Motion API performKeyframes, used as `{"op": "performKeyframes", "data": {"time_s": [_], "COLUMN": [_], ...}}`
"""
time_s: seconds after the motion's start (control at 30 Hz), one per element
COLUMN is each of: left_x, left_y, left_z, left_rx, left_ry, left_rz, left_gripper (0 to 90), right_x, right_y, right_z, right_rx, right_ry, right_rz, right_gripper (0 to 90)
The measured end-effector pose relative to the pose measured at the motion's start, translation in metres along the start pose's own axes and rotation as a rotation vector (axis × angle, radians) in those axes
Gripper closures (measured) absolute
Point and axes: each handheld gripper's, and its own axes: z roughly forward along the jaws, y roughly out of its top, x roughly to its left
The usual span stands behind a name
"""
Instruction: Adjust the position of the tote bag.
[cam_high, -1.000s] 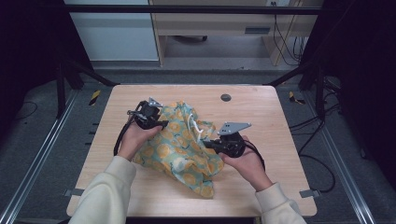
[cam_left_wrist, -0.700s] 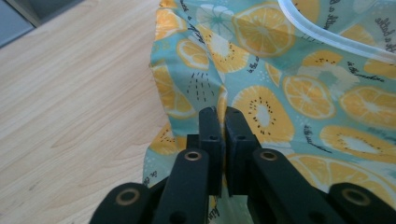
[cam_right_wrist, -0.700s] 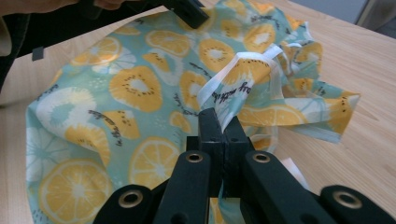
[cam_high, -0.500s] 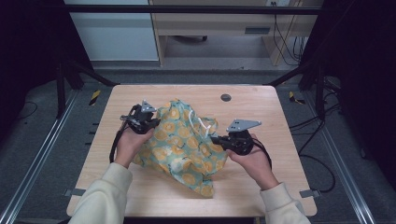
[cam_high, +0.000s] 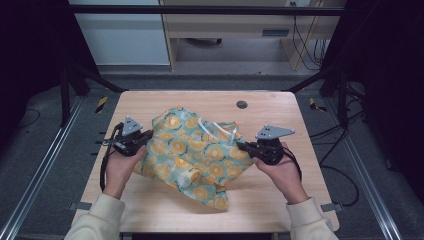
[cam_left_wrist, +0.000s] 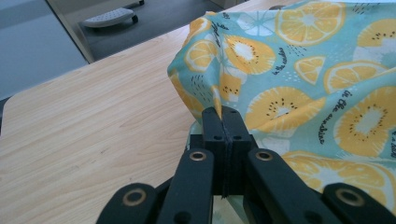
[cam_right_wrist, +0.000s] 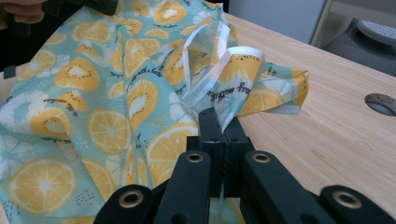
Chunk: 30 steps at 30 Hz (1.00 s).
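Observation:
A teal cloth printed with orange and kiwi slices (cam_high: 192, 155) lies spread across the middle of the wooden table (cam_high: 280, 200), with white straps (cam_high: 216, 131) near its top. My left gripper (cam_high: 148, 135) is shut on the cloth's left edge (cam_left_wrist: 205, 100), pinching a fold between its jaws. My right gripper (cam_high: 241, 146) is shut on the cloth's right edge, close to a white strap (cam_right_wrist: 219, 70). The cloth (cam_right_wrist: 93, 107) is pulled between the two hands. In the right gripper view the other hand holds the far edge at top left.
A round dark grommet (cam_high: 242, 104) is set in the table near its far edge, also seen as the grommet (cam_right_wrist: 380, 102) in the right gripper view. Bare wood lies to the left of the cloth (cam_left_wrist: 84, 121). Beyond the table stand a cabinet and cables on the floor.
Both hands have moved apart, left gripper leftward and right gripper rightward, drawing the bunched cloth out wider and flatter over the table.

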Motion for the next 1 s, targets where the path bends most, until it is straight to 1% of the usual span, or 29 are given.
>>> {"op": "performKeyframes", "data": {"time_s": [0.07,0.17,0.5,0.6,0.63,0.9,0.97,1.0], "left_x": [0.000,0.001,0.003,0.003,0.002,0.001,-0.001,-0.001], "left_y": [-0.001,-0.003,-0.004,-0.004,-0.004,-0.003,-0.004,-0.004], "left_z": [-0.004,-0.007,-0.015,-0.017,-0.020,-0.027,-0.031,-0.034], "left_rx": [-0.005,-0.017,-0.028,-0.041,-0.046,-0.073,-0.086,-0.101], "left_ry": [0.003,0.005,-0.004,-0.002,0.006,0.014,0.012,0.013], "left_rz": [0.006,0.000,0.008,0.003,0.010,0.013,0.016,0.022], "left_gripper": [90.0,90.0,90.0,90.0,90.0,90.0,90.0,90.0], "right_x": [0.001,0.002,0.003,0.002,0.002,0.005,0.006,0.008], "right_y": [0.000,0.001,0.002,0.003,0.003,0.006,0.006,0.006], "right_z": [0.000,0.001,-0.001,-0.003,-0.004,-0.008,-0.009,-0.011], "right_rx": [0.001,0.000,-0.013,-0.026,-0.032,-0.050,-0.053,-0.060], "right_ry": [0.001,-0.001,-0.007,-0.012,-0.012,-0.017,-0.019,-0.021], "right_rz": [-0.002,-0.006,-0.002,0.003,0.005,0.001,-0.002,-0.005], "right_gripper": [90.0,90.0,90.0,90.0,90.0,90.0,90.0,90.0]}}
